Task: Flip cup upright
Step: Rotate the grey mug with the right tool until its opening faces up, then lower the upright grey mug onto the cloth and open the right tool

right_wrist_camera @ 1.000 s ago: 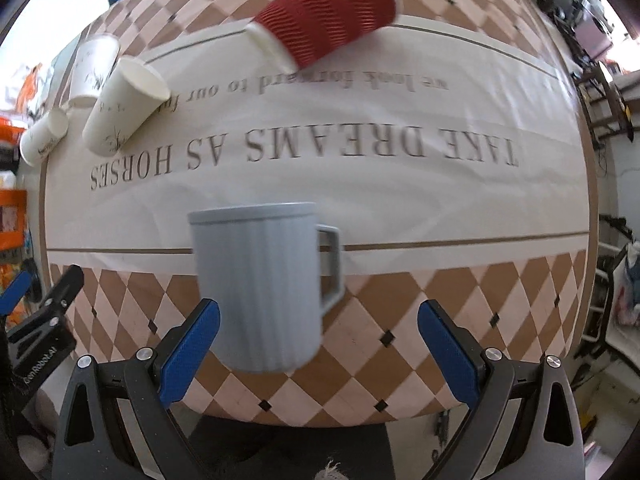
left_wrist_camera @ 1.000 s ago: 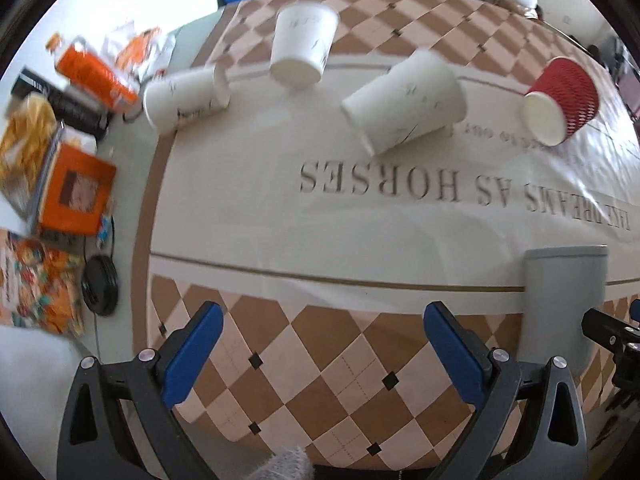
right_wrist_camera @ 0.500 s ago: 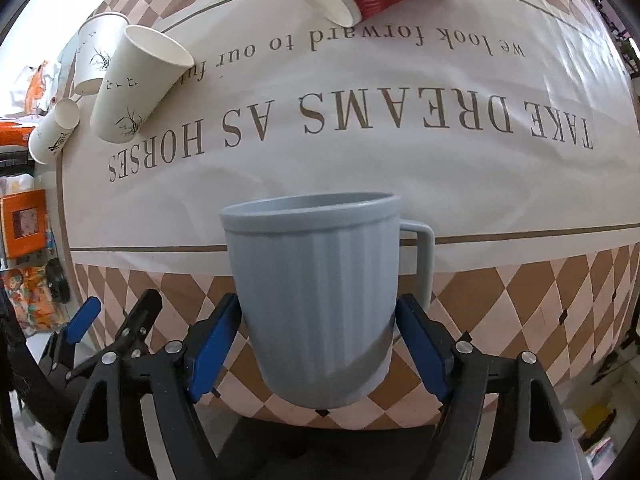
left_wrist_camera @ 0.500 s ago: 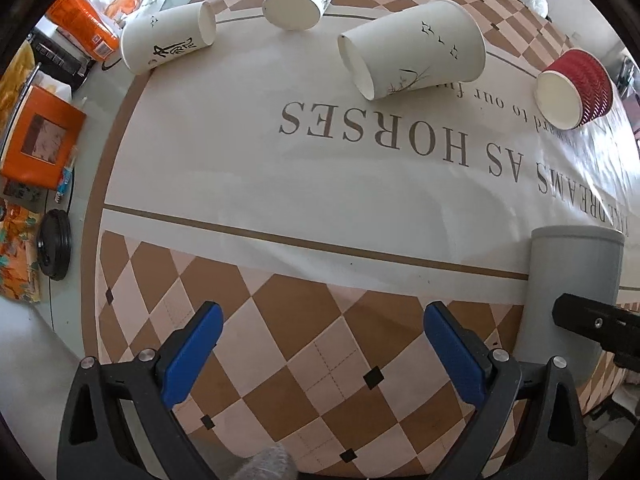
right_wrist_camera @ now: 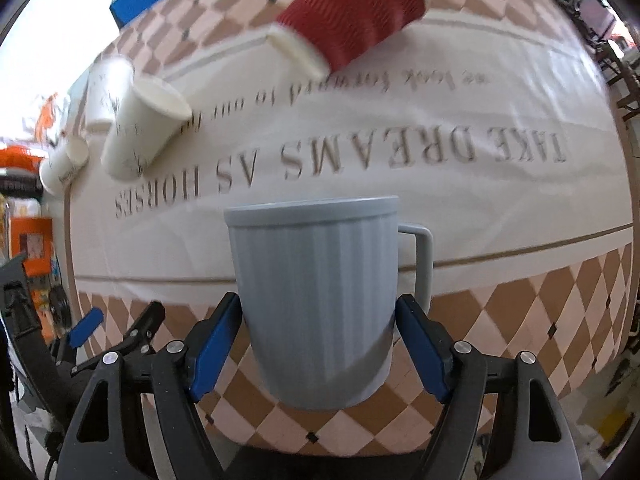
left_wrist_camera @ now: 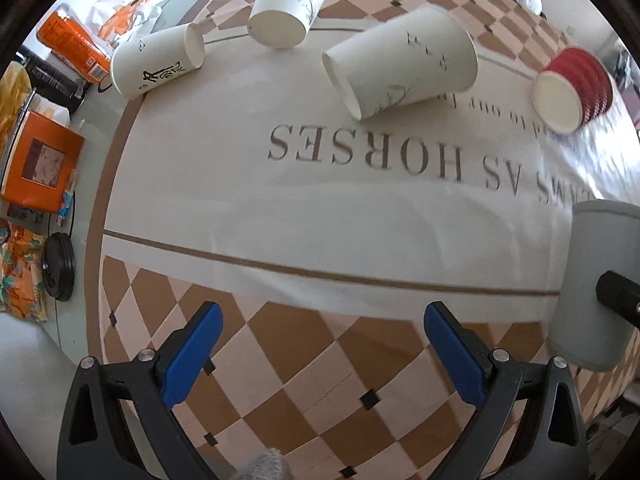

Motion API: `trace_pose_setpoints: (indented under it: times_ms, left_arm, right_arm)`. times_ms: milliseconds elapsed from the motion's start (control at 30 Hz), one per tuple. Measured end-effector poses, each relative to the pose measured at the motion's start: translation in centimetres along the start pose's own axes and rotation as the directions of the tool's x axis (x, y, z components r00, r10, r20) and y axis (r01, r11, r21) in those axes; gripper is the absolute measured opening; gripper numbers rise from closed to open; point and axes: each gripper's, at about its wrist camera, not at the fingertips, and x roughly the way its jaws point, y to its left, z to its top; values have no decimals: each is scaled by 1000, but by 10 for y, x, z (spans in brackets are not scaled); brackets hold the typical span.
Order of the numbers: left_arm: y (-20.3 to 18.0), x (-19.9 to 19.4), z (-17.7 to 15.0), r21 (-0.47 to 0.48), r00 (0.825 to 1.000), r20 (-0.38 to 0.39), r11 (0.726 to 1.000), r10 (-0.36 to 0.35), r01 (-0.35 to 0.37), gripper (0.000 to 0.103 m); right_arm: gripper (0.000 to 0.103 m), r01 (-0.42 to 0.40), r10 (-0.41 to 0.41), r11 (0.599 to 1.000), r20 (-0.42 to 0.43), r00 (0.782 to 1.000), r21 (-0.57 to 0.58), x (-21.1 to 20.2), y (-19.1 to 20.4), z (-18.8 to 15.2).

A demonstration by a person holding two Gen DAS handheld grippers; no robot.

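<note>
A grey ribbed mug [right_wrist_camera: 320, 300] with its handle on the right stands with its wide rim up, between the blue pads of my right gripper [right_wrist_camera: 320, 344], which is shut on its lower body. The mug also shows at the right edge of the left wrist view [left_wrist_camera: 592, 288]. My left gripper [left_wrist_camera: 320, 344] is open and empty over the checkered front of the tablecloth [left_wrist_camera: 280, 208]. A red ribbed paper cup [right_wrist_camera: 352, 12] lies on its side at the back.
Three white paper cups lie on their sides at the back: [left_wrist_camera: 400, 60], [left_wrist_camera: 288, 4], [left_wrist_camera: 156, 60]. Orange snack boxes [left_wrist_camera: 40, 160] and a black lid [left_wrist_camera: 59, 266] lie at the table's left. The left gripper shows at the lower left of the right wrist view [right_wrist_camera: 80, 332].
My right gripper has closed its pads onto the grey mug, which now looks nearer and tilted slightly. The left gripper has stayed open and shifted its view a little.
</note>
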Motion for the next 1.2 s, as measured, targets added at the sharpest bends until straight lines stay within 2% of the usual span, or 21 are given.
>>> trace_pose_setpoints:
  times_ms: [100, 233, 333, 367, 467, 500, 567, 600, 700, 833, 1067, 1200]
  left_arm:
    - [-2, 4, 17, -24, 1000, -28, 1000, 1, -2, 103]
    - [-3, 10, 41, -47, 1000, -22, 999, -8, 7, 103]
    - [-11, 14, 56, -24, 1000, -8, 1000, 10, -10, 103]
    - [-14, 15, 58, -17, 1000, -5, 1000, 13, -13, 103]
    - [-23, 19, 60, 4, 1000, -7, 1000, 20, -20, 103]
    - [-25, 21, 60, 12, 1000, -9, 1000, 23, -23, 103]
    - [-28, 24, 57, 28, 999, -13, 999, 31, -30, 103]
    - [-26, 28, 46, 33, 999, -13, 999, 33, -32, 103]
    - [-28, 30, 39, 45, 999, -17, 998, 36, -35, 103]
    - [-40, 22, 20, 51, 999, -16, 998, 31, -30, 103]
    - [-41, 9, 9, 71, 1000, 14, 997, 19, -20, 103]
    - [-55, -5, -3, 80, 999, 29, 997, 14, -17, 103]
  right_arm:
    - [80, -1, 0, 1000, 98, 995, 12, -14, -10, 11]
    - [80, 2, -4, 1000, 229, 973, 12, -22, -16, 23]
    - [80, 8, -9, 1000, 335, 942, 5, -19, -13, 29]
    - [80, 11, -10, 1000, 383, 924, 1, -17, -13, 31]
    - [80, 13, -11, 1000, 453, 892, -1, -3, -6, 34]
    - [80, 24, -17, 1000, 497, 867, -8, 1, 0, 34]
    - [80, 47, -26, 999, 543, 840, -25, 4, 4, 31]
    - [80, 53, -28, 998, 561, 828, -28, 5, 6, 29]
    - [80, 56, -25, 998, 577, 817, -35, 4, 5, 19]
    - [80, 68, -22, 996, 579, 815, -57, 3, 7, 2]
    - [80, 88, -36, 994, 551, 834, -69, 6, 8, -19]
    - [81, 117, -64, 991, 526, 848, -69, 9, 10, -29]
